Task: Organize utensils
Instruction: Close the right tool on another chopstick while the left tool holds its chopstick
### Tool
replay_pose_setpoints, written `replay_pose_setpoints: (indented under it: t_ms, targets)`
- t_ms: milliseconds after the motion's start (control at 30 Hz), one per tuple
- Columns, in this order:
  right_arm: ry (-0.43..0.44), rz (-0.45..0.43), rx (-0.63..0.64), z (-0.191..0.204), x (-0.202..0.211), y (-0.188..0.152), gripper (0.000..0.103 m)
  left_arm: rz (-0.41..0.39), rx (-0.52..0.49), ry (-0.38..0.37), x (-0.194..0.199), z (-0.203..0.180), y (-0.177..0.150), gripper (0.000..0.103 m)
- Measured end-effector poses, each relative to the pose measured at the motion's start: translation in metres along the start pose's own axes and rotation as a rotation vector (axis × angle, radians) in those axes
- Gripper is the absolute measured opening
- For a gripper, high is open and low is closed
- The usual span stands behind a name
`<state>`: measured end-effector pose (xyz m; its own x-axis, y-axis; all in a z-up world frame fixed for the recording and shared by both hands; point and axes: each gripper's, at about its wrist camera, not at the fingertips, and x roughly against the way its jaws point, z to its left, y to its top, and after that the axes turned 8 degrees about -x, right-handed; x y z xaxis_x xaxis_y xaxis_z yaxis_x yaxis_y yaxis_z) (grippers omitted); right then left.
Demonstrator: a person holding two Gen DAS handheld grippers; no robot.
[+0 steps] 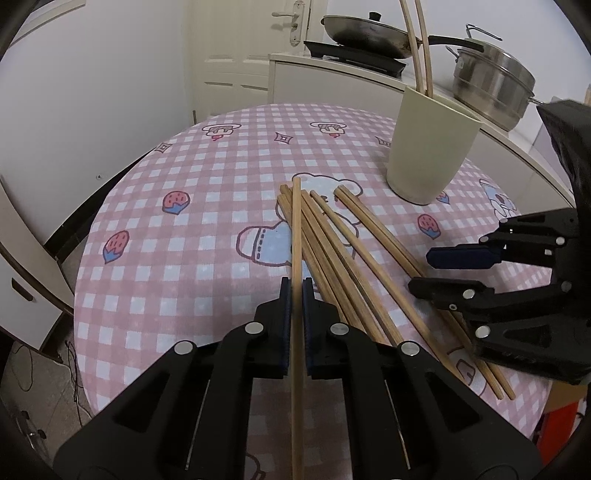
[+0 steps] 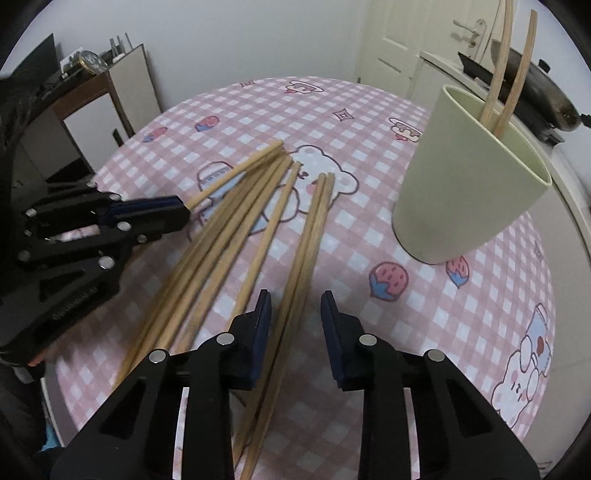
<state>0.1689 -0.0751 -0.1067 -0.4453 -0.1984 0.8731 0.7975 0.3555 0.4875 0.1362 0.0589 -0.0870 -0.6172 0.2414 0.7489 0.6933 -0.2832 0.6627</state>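
Several wooden chopsticks (image 1: 332, 240) lie fanned on the pink checked tablecloth (image 1: 166, 258); they also show in the right wrist view (image 2: 236, 229). My left gripper (image 1: 295, 291) is shut on one chopstick (image 1: 296, 229), held just above the pile. It also shows in the right wrist view (image 2: 177, 216). My right gripper (image 2: 295, 306) is open, its jaws on either side of a pair of chopsticks (image 2: 314, 229) on the cloth. It also shows in the left wrist view (image 1: 424, 269). A pale green cup (image 1: 428, 147) holds two chopsticks (image 1: 417, 48); the cup also shows in the right wrist view (image 2: 465, 177).
Behind the table a white counter (image 1: 332, 74) carries a lidded pan (image 1: 365, 33) on a cooktop and a steel pot (image 1: 491, 85). A white door (image 1: 236, 55) is at the back. A dark cabinet (image 2: 92, 103) stands left of the table.
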Motion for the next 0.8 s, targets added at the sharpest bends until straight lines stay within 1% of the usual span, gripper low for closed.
replay_pose_setpoints:
  t_ms: [67, 200, 267, 533, 700, 733, 800]
  targets:
    - [0.008, 0.001, -0.004, -0.002, 0.003, 0.002, 0.026, 0.001, 0.004, 0.002, 0.0, 0.001, 0.0, 0.006]
    - [-0.021, 0.015, -0.003, -0.005, 0.0, 0.003, 0.026, 0.004, 0.016, 0.003, -0.002, 0.005, -0.001, 0.006]
    - [-0.014, 0.022, -0.008, -0.007, -0.003, 0.003, 0.026, 0.004, 0.018, 0.001, -0.002, 0.005, -0.001, 0.006]
    - [-0.026, 0.011, -0.026, -0.012, 0.001, 0.006, 0.026, 0.002, 0.013, 0.001, -0.002, 0.005, -0.002, 0.006]
    - [-0.004, 0.007, -0.048, -0.016, 0.001, 0.005, 0.026, 0.006, 0.013, 0.0, -0.003, 0.004, -0.002, 0.006]
    - [0.001, 0.004, -0.052, -0.017, 0.002, 0.005, 0.024, 0.007, 0.012, -0.001, -0.003, 0.003, -0.003, 0.006]
    - [0.009, 0.006, -0.062, -0.02, 0.001, 0.005, 0.024, 0.01, 0.009, 0.0, -0.004, 0.002, -0.003, 0.006]
